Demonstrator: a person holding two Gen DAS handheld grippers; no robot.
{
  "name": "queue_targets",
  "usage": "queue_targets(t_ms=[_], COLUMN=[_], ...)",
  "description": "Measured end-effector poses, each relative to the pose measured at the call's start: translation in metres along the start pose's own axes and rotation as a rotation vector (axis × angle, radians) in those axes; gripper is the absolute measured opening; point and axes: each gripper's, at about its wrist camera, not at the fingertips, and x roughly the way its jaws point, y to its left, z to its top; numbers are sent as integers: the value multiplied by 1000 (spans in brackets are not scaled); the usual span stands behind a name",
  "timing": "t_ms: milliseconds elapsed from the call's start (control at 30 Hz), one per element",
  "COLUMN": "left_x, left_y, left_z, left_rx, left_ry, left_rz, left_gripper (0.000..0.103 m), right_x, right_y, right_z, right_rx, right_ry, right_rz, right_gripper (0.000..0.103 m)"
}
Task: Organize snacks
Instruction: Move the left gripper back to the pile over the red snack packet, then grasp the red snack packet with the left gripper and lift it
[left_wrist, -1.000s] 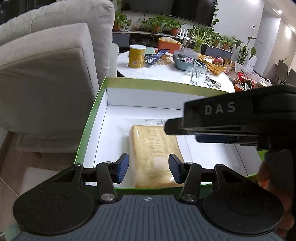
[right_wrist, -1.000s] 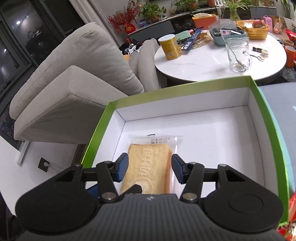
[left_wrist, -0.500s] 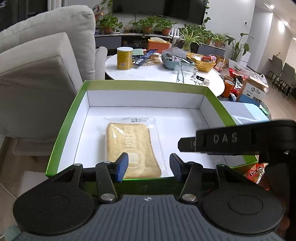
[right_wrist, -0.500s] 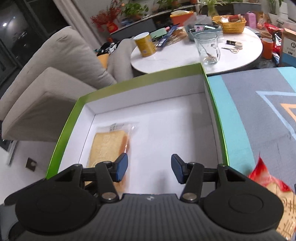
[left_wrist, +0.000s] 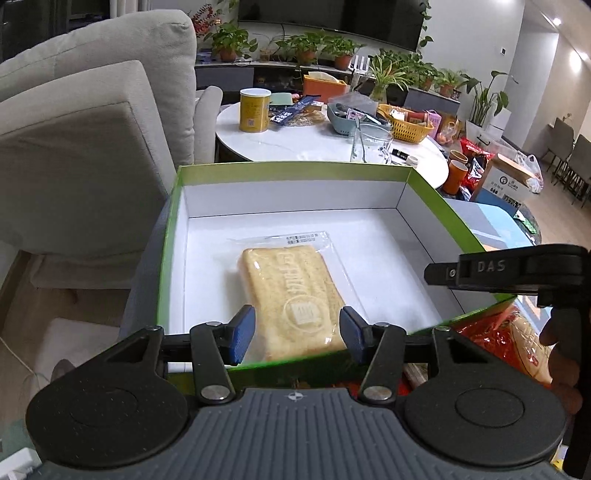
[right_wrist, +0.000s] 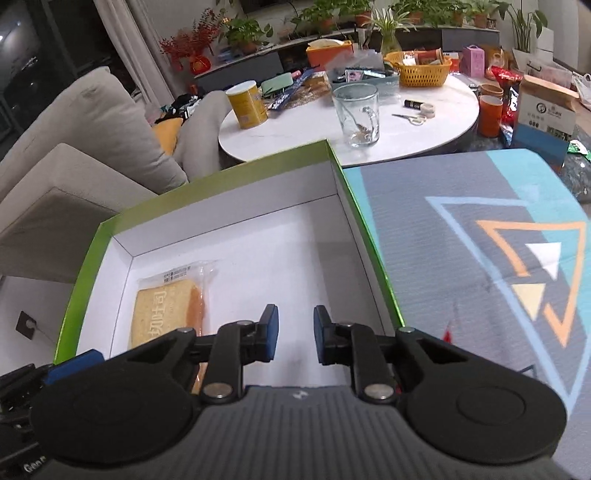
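A green box (left_wrist: 295, 171) with a white inside holds one wrapped slice of yellow toast (left_wrist: 293, 291). The toast lies at the left of the box (right_wrist: 218, 173) in the right wrist view (right_wrist: 162, 314). My left gripper (left_wrist: 297, 332) is open and empty, just behind the box's near wall. My right gripper (right_wrist: 294, 334) is open with its jaws partly closed, empty, over the near right part of the box. A red snack bag (left_wrist: 495, 338) lies outside the box to the right, under the right gripper's body (left_wrist: 517, 273).
A patterned grey and teal mat (right_wrist: 480, 258) lies right of the box. Behind stands a white round table (right_wrist: 424, 122) with a glass mug (right_wrist: 356, 112), a yellow can (right_wrist: 247, 103) and an orange basket (right_wrist: 419, 68). A beige sofa (left_wrist: 81, 147) is at the left.
Both grippers have pulled back from the box. My right gripper moved to the right, away from the toast, and its jaws narrowed. The toast stays in the box.
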Motion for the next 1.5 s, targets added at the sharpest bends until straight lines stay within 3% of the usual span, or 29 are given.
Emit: queue_targets(t_ms=[33,300,700,800,1000,1100,1500], left_x=[-5,-44,-31,-35,-43,-45,-34], left_y=[-1,-7,-26,-28,-27,-18,-21], left_z=[-2,-22,-65,-72,-79,-78,-72], left_rx=[-2,-6,9,2,27,-11,2], left_ry=[-12,-36,85,90,72,71,74], left_rz=[2,7,7,-33,-21,-13,-38], left_gripper=[49,54,55,52,43,43,49], right_x=[-5,-54,-78,-77,-59,-47,-25], right_y=[-1,-11,-3,5,1,-1,7], right_z=[-2,-16,-58,-66,-79,-80,-78], right_rx=[0,-19,14,-1,74,110,116], right_ry=[-4,-70,54,74,183,200,219], right_rz=[-17,45,222,219,252,213,220], right_gripper=[103,103,103,103,103,103,103])
